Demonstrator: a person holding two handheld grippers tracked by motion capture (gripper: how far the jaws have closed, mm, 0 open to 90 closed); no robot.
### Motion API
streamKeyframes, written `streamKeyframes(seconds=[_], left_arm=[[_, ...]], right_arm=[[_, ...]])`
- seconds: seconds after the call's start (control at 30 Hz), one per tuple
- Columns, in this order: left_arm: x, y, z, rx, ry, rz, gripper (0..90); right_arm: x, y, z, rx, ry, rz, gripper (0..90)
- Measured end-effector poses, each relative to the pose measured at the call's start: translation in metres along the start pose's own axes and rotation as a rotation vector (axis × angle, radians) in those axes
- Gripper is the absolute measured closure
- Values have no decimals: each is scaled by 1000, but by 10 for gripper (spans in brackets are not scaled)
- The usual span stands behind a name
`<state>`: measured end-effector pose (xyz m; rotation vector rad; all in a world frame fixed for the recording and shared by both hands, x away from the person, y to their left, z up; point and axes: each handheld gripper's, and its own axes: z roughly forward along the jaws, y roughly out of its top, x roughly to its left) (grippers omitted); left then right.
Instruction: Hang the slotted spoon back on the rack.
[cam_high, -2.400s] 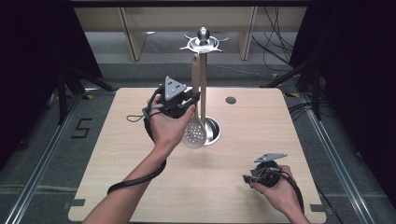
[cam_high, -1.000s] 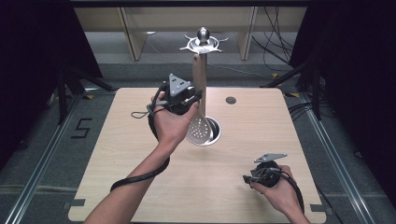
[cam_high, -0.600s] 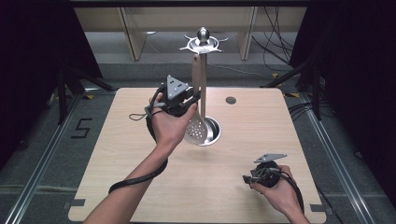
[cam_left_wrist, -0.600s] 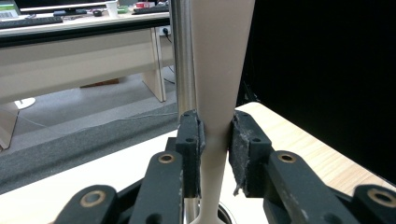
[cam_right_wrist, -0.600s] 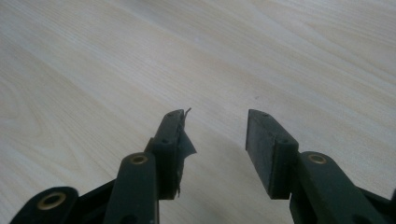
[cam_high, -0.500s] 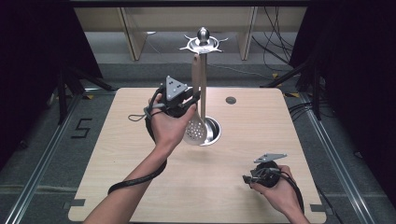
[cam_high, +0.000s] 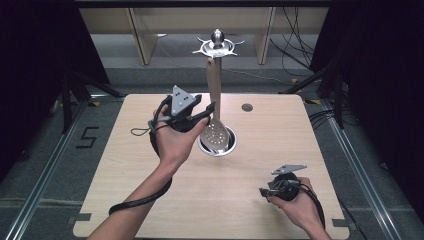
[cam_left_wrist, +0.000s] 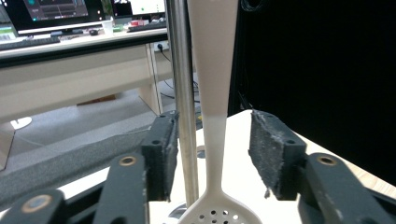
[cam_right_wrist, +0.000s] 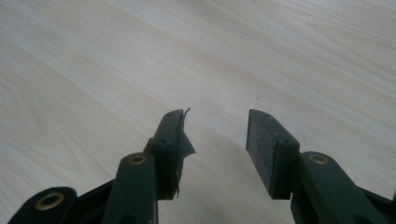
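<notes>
- Surface (cam_high: 150, 200): pale wood, with a round base (cam_high: 217, 146) at centre.
- Stand (cam_high: 216, 42): a slotted spoon (cam_high: 216, 131) hangs bowl-down from a hook, presumably for storage.
- Left tongs (cam_left_wrist: 212, 158): wide, straddling the spoon's neck and the stand's pole (cam_left_wrist: 180, 93); contact cannot be told.
- Right tongs (cam_right_wrist: 217, 140): wide, empty, idle at 5 o'clock.
- Hook joint too small to make out.

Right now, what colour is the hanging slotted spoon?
Cream-white; the slotted spoon shows best in the left gripper view.
</notes>
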<state>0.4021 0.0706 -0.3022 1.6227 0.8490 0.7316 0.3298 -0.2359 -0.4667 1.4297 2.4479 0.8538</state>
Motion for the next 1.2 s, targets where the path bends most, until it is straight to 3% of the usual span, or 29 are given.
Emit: streamKeyframes(seconds=[0.2, 0.33, 0.47, 0.5, 0.53, 0.6, 0.77, 0.87, 0.93, 1.0, 1.03, 1.13, 1.2], left_arm=[[6, -7, -17, -18, -14, 23, 418], [18, -23, -32, -4, -36, 40, 396], [32, -50, -45, 34, -42, 38, 376], [36, -57, -48, 40, -47, 55, 369], [37, -66, -52, 71, -53, 30, 362], [44, -83, -57, 106, -67, 27, 338], [61, -129, -70, 203, -70, 39, 300], [72, -161, -80, 256, -57, 19, 299], [77, -180, -89, 311, -53, -32, 306], [80, -188, -96, 332, -64, -95, 308], [81, -188, -99, 330, -64, -107, 308], [81, -186, -103, 318, -67, -128, 307], [79, -185, -101, 317, -74, -111, 309]], right_arm=[[1, 0, -1, 0, 3, 21, 568], [3, 0, -2, -2, 2, 38, 566], [0, 0, -2, -13, -4, 14, 563], [0, 0, -2, -13, -4, 14, 561], [0, 0, -2, -14, -5, 15, 558], [2, 0, -2, -11, 0, 40, 556], [2, 0, -2, -14, -2, 33, 551], [2, -1, -1, -14, -2, 34, 549], [2, -1, -1, -14, -1, 33, 548], [2, -2, 1, -30, -5, 20, 545], [3, 0, -2, 2, 11, 31, 544], [1, 0, -1, 2, 25, 16, 538], [2, 0, -1, -4, 32, 26, 532]])
